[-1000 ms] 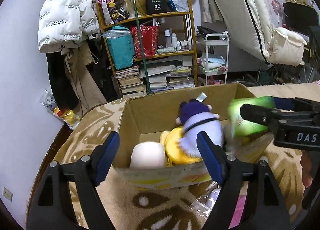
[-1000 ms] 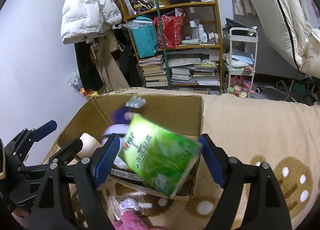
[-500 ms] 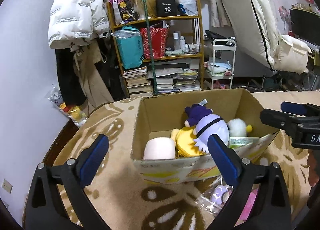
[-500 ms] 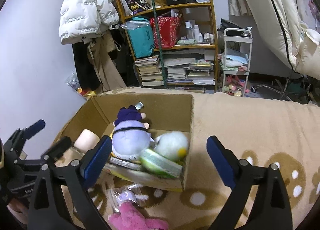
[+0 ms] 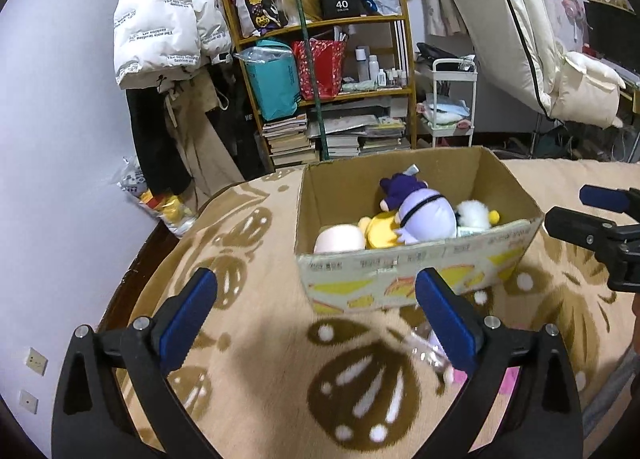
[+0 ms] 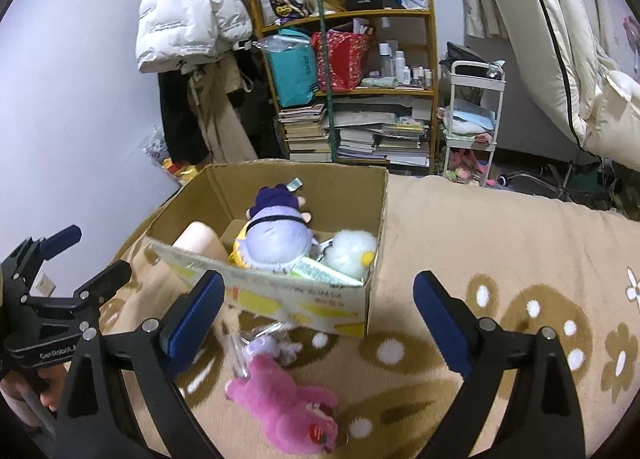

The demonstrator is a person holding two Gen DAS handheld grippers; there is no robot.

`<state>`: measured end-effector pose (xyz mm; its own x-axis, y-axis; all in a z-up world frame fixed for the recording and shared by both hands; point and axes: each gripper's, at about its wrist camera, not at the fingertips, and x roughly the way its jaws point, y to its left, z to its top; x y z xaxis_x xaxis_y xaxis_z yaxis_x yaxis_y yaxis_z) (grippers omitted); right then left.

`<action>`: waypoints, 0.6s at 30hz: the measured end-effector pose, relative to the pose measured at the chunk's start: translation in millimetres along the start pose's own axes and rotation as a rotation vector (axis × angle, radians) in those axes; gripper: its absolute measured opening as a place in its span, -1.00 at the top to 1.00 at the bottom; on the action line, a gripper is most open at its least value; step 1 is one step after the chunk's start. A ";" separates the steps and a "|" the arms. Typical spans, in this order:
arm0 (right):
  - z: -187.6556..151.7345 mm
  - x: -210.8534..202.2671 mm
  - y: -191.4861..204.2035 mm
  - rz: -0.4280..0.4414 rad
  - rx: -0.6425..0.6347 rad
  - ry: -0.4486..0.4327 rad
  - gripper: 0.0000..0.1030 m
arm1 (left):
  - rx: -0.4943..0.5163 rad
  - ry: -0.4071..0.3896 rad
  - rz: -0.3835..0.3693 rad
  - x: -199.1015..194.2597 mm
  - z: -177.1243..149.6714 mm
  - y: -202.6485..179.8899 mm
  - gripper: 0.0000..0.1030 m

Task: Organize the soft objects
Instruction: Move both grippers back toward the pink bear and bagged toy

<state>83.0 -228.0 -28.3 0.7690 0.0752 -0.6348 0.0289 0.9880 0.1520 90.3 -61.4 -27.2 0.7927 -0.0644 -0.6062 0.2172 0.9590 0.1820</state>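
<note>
Moved: green pack (image 6: 326, 273) now lies in box (image 6: 280, 305); both grippers just opened.
Left gripper (image 5: 316, 309): wide, empty.
Right gripper (image 6: 318, 309): wide, empty.
Right view only: pink plush (image 6: 286, 411) before box.

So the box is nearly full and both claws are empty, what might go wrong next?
The pink plush lies right beside a bagged purple toy, so the right gripper may snag the bag too. The box is crowded, and the green pack leans by its near wall, so another toy might sit high and tumble out.
</note>
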 end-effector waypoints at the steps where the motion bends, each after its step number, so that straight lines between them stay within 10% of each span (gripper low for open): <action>1: -1.2 -3.6 1.5 0.006 -0.005 0.002 -0.93 | 0.002 0.005 0.002 -2.9 -1.3 0.1 -0.91; 18: -29.6 4.7 14.2 0.008 -0.044 0.182 -0.93 | 0.003 0.077 -0.031 -14.6 -21.6 0.8 -0.91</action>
<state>68.1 -209.6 -51.6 0.6411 0.1021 -0.7606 -0.0074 0.9919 0.1269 66.6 -53.8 -34.9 0.7391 -0.0728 -0.6697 0.2429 0.9561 0.1641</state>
